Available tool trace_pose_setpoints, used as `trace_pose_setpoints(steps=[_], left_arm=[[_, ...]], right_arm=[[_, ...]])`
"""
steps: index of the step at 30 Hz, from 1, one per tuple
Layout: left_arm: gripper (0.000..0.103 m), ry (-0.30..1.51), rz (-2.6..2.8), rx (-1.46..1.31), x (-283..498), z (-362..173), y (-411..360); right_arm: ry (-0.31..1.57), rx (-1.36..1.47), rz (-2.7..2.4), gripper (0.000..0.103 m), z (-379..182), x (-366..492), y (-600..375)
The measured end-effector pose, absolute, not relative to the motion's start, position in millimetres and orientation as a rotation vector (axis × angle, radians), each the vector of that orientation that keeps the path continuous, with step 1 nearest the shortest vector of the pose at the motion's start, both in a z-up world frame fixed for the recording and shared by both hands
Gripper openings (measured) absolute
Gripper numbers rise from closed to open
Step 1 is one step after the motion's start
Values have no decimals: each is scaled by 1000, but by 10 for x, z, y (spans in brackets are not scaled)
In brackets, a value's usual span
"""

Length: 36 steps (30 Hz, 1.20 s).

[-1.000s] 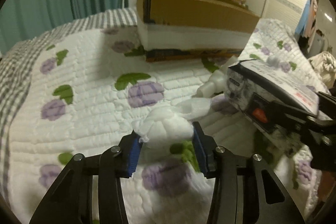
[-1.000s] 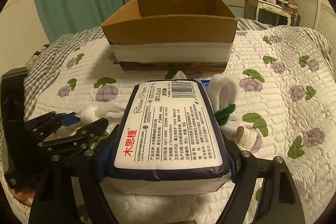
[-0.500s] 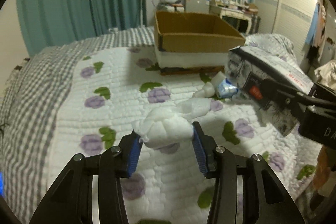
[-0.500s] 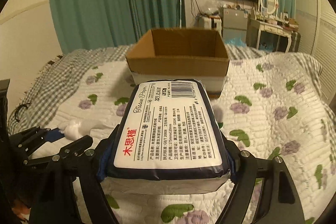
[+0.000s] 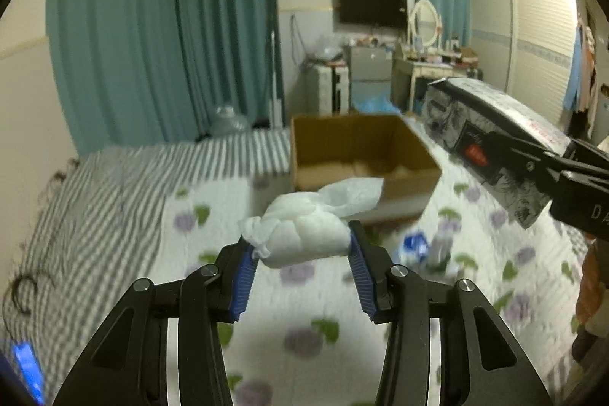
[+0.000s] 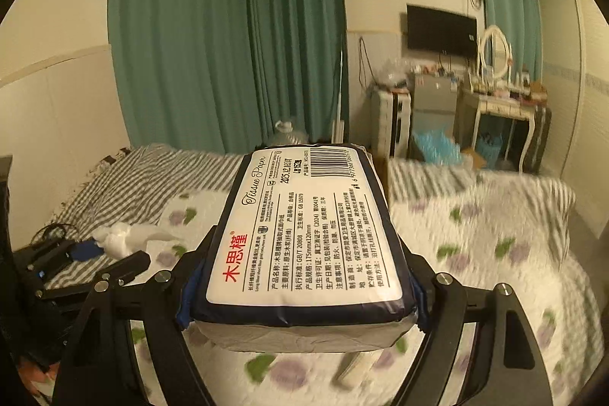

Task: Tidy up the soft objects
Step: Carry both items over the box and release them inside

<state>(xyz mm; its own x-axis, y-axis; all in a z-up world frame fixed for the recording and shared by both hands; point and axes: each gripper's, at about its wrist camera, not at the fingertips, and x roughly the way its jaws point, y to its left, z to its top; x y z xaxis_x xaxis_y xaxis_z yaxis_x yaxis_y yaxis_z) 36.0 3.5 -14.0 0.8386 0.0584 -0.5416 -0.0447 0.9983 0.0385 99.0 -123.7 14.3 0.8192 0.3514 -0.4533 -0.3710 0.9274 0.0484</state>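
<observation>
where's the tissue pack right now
The tissue pack is clamped in the right tool, held above the quilt; in the left view it sits right of the box.

Crumpled soft white tissue wad (image 5: 304, 234), glossy plastic-wrapped tissue pack (image 6: 308, 234), matt brown cardboard box (image 5: 361, 155), quilted cloth bedspread (image 5: 182, 292)

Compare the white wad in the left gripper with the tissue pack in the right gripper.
The crumpled white tissue wad is a shapeless, plain lump with a loose flap trailing off; the tissue pack is a neat rectangular block, wrapped in dark film with a printed white label and barcode. The wad fits between narrowly set jaws of the left gripper; the pack spreads the right gripper wide. Both are soft, clamped and held above the floral quilt.
</observation>
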Motion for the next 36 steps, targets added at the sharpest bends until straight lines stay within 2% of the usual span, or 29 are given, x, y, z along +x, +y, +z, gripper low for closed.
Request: trace_pose_setpoints(steps=[9,20,21,25,26,28,33,36], left_arm=[[45,502,20,104,1230,107,-123],[47,504,6,154,2457,-204,-36],[50,507,4,160,2521,-247,-40],[76,538,18,173,2733,-443,-17],[78,547,14,159,2764,-475,0],[81,557,26,128,2798,-514,47],[81,543,51,95,2699,-396,36],[85,514,39,90,2539,-205,-11]], right_arm=[[418,-60,378,81,363,1890,-1298],[512,10,419,81,-106,3167,-1133],[521,10,422,81,-175,3243,-1107],[552,19,431,84,-389,3431,-1066],[546,21,432,85,-418,3441,-1067],[524,17,400,102,-431,3460,-1087],[471,7,371,102,-232,3320,-1211],[440,-9,362,102,16,3106,-1299]])
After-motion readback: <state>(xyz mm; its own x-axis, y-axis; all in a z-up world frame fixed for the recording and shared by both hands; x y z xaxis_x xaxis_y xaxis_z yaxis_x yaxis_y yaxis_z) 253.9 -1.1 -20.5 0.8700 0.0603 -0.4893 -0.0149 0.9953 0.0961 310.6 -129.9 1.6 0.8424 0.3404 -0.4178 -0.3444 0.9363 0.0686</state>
